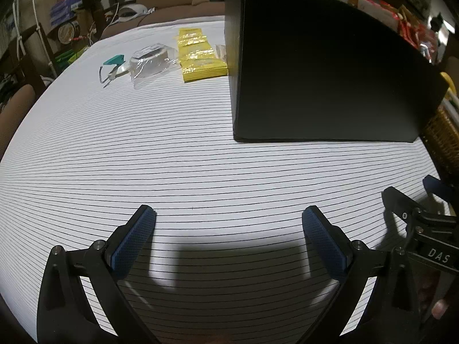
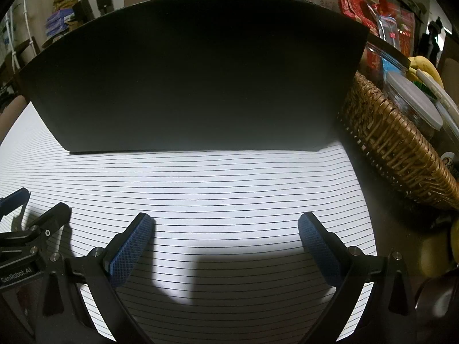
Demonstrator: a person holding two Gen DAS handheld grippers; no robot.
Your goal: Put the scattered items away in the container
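- Left gripper (image 1: 228,223) is spread wide with nothing between its blue pads (image 1: 133,243), hanging low over the near edge of the striped tablecloth (image 1: 172,157) and casting a blocky shadow right under itself.
- Right gripper (image 2: 225,229) is the same deal: jaws released, empty, low over the near edge, pointed straight at the black box (image 2: 195,80).
- They sit side by side; each camera catches the other one's black frame at the edge of its view, so they're near each other but not touching.
- The black box stands upright toward the table's far right side. Only its outer walls show, so can't tell what's inside.
- Only the left wrist view shows the scattered stuff: yellow packets (image 1: 199,54) just beside the box's left wall, then a clear plastic bag (image 1: 149,61), then a teal-handled tool (image 1: 113,64) further left, all toward the far edge.
- Only the right wrist view gives a proper look at the wicker basket (image 2: 396,149), right beside the box at the table's right edge, with bananas (image 2: 424,66) behind it.
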